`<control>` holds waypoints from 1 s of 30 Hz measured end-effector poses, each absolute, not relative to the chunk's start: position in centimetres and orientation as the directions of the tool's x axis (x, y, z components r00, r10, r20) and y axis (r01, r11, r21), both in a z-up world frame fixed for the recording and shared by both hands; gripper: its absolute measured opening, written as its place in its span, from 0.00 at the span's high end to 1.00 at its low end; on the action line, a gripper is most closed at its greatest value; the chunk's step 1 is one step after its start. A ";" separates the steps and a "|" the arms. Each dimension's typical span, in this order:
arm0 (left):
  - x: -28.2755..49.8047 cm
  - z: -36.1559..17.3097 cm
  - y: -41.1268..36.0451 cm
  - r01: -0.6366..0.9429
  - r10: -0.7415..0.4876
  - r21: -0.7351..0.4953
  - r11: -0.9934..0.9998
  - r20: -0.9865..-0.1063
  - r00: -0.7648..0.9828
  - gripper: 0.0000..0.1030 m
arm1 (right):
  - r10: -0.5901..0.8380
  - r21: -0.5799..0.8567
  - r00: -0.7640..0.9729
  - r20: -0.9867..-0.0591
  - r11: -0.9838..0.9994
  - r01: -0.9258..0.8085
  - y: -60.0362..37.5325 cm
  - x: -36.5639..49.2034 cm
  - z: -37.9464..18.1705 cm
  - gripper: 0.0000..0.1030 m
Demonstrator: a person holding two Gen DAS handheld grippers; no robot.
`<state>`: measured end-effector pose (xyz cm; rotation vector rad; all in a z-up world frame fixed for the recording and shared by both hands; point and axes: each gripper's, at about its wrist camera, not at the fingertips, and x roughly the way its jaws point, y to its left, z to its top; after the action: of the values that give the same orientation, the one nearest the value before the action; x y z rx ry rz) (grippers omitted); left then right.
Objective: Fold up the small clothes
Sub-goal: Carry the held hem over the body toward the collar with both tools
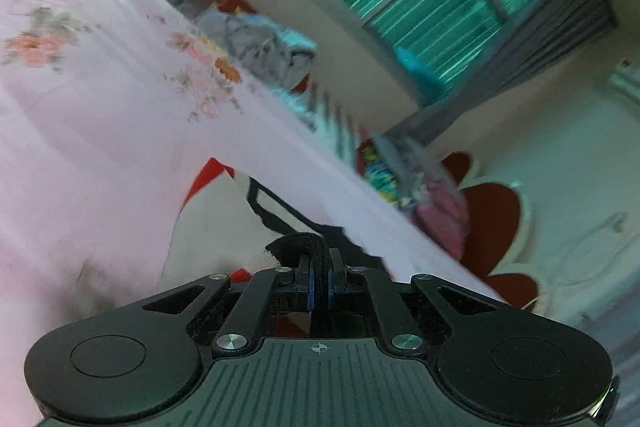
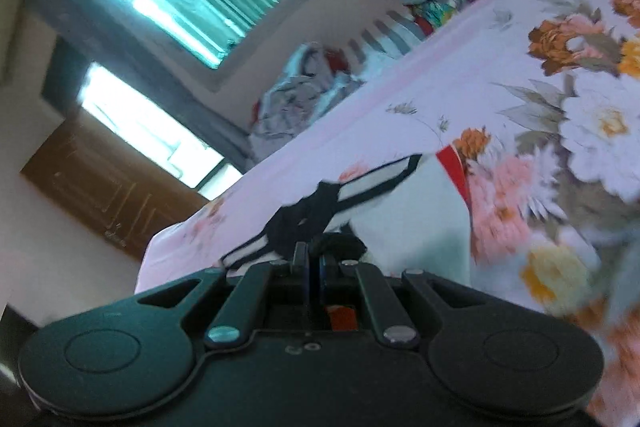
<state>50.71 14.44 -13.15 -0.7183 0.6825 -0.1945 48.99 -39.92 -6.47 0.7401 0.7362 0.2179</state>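
Left gripper (image 1: 319, 269) clamped on black-trimmed edge of white garment (image 1: 216, 227); right gripper (image 2: 314, 263) pinches the same trim. Garment hangs over floral bedsheet (image 2: 500, 67), clothes pile (image 2: 296, 95) at its far edge.

We are seeing both views smeared by motion. In the left wrist view the heap of clothes (image 1: 272, 47) beyond the pink floral bedsheet (image 1: 100, 115) is blurring into grey and blue, no piece separable. The black-trimmed garment (image 1: 296, 251) is vanishing between the left tongs (image 1: 319, 281), its shape untellable. In the right wrist view the right tongs (image 2: 314, 273) are covering that garment's (image 2: 320, 203) near edge.
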 end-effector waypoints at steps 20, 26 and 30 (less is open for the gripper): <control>60.6 -17.5 14.1 0.023 -0.440 -0.664 0.747 -0.468 0.766 0.12 | 0.362 0.677 0.752 -0.551 0.721 0.149 -41.6 58.0 -12.7 0.59; 63.1 -16.8 10.8 0.138 -0.369 -0.381 0.914 -0.642 0.672 0.34 | 0.344 0.544 0.696 -0.630 0.835 0.081 -39.4 58.8 -12.9 0.59; 64.9 -17.9 6.9 0.215 -0.235 -0.131 0.968 -0.776 0.586 0.58 | 0.249 0.337 0.646 -0.721 0.942 0.013 -36.0 60.6 -13.0 0.57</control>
<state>64.85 6.88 -17.89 -0.0240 0.9081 -0.2621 60.56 -36.04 -13.03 0.3273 0.8616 0.1366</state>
